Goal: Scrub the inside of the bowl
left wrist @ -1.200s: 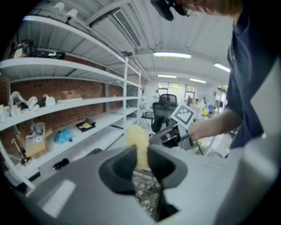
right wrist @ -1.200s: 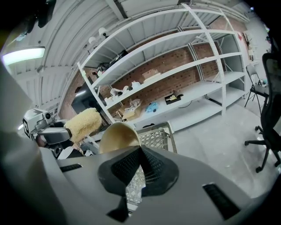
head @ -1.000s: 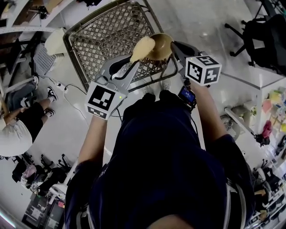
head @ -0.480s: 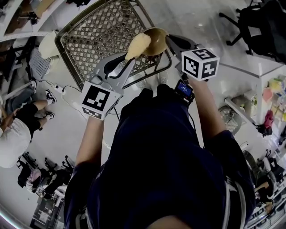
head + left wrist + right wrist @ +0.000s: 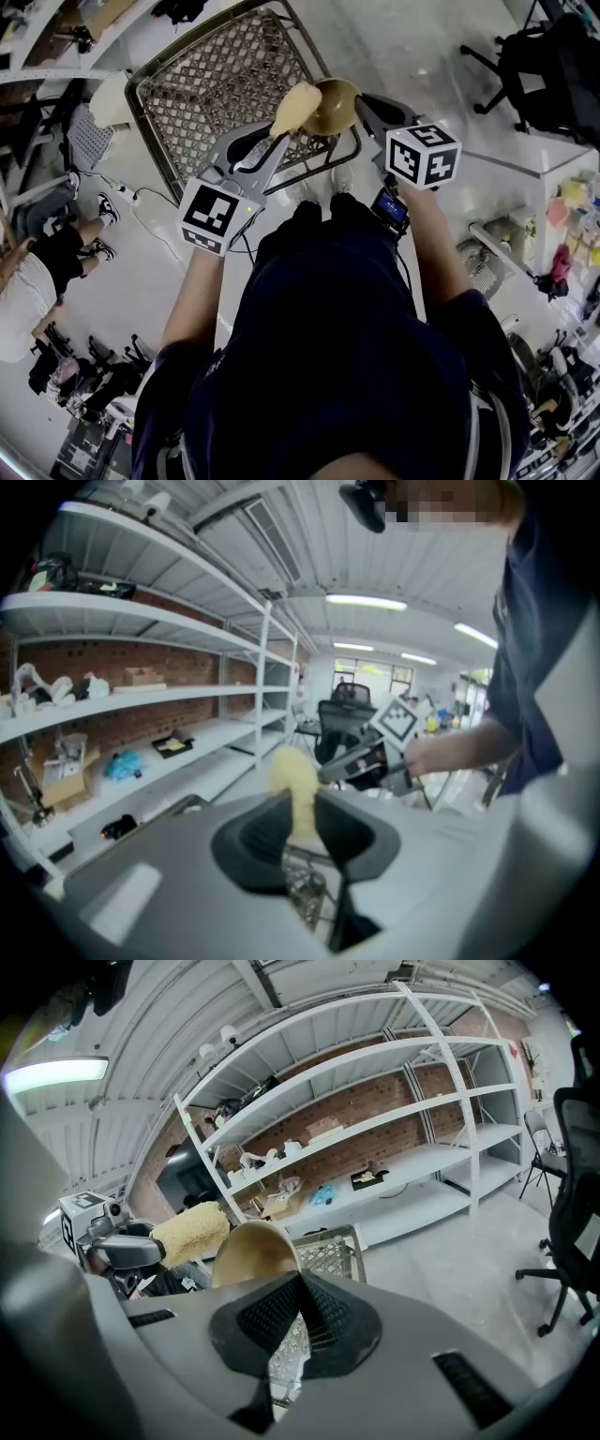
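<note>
The bowl (image 5: 337, 105) hangs in the air at the upper centre of the head view, over the near rim of a wire basket (image 5: 211, 80). The right gripper (image 5: 362, 111) comes in from the bowl's right, its fingers pressed together on the thin rim. The left gripper (image 5: 279, 133) pinches a yellow sponge (image 5: 296, 106) between its pads. The sponge stands at the bowl's left edge and probably touches it, though the contact itself is not clear.
</note>
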Demonstrator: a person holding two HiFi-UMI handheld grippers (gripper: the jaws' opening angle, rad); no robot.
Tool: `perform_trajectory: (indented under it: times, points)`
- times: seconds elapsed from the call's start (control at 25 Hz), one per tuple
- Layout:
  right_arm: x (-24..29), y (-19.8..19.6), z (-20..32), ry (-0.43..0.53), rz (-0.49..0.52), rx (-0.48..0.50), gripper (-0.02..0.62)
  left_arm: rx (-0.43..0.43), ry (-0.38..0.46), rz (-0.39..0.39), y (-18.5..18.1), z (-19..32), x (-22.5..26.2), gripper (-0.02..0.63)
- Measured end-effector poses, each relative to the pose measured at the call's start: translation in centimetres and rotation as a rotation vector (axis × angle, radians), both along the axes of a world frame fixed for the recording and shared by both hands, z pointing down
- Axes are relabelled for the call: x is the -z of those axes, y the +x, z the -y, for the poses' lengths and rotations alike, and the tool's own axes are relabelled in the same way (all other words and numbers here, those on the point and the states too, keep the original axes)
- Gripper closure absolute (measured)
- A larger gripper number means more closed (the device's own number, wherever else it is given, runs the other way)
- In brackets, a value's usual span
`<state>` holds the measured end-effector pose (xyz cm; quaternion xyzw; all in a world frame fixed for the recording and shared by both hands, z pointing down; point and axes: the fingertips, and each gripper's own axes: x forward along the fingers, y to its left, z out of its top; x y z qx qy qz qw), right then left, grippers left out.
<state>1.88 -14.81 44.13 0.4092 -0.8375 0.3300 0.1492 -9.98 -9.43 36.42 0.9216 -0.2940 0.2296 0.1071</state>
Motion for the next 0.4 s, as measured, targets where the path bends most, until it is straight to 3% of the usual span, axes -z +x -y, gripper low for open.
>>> perform_trajectory:
  times: [0.4]
  points:
    - [-0.1,-0.9,-1.3,-0.018,-0.009,-0.002,0.586,-0.022,0.023,0.024,-0.8,-0.9,0.2,0.532]
